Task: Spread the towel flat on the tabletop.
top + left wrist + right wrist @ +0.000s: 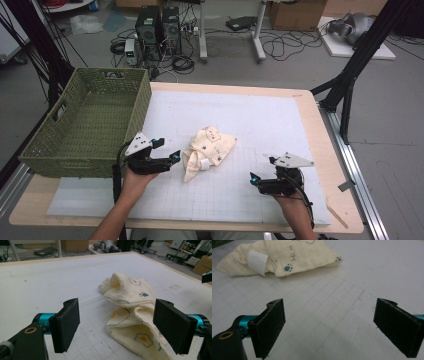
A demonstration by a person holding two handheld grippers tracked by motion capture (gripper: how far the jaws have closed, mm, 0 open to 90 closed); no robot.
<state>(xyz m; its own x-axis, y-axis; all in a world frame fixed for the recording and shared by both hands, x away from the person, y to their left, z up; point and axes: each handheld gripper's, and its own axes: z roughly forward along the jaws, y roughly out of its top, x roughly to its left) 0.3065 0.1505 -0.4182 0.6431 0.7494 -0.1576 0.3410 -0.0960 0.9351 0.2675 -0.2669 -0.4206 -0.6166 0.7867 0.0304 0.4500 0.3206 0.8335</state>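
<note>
Cream cloth (207,150) crumpled on mat; left hand-held gripper (167,156) spread just beside it, seemingly not touching; right hand-held gripper (260,181) spread, well apart.

A pale wooden table (320,120) carries a white gridded mat (260,125). Beyond it lies grey floor (300,70): two black computer towers (159,25) with tangled cables (280,45) at twelve o'clock, a cardboard box (295,14) at one o'clock, and a black metal stand (352,70) at two o'clock.
</note>
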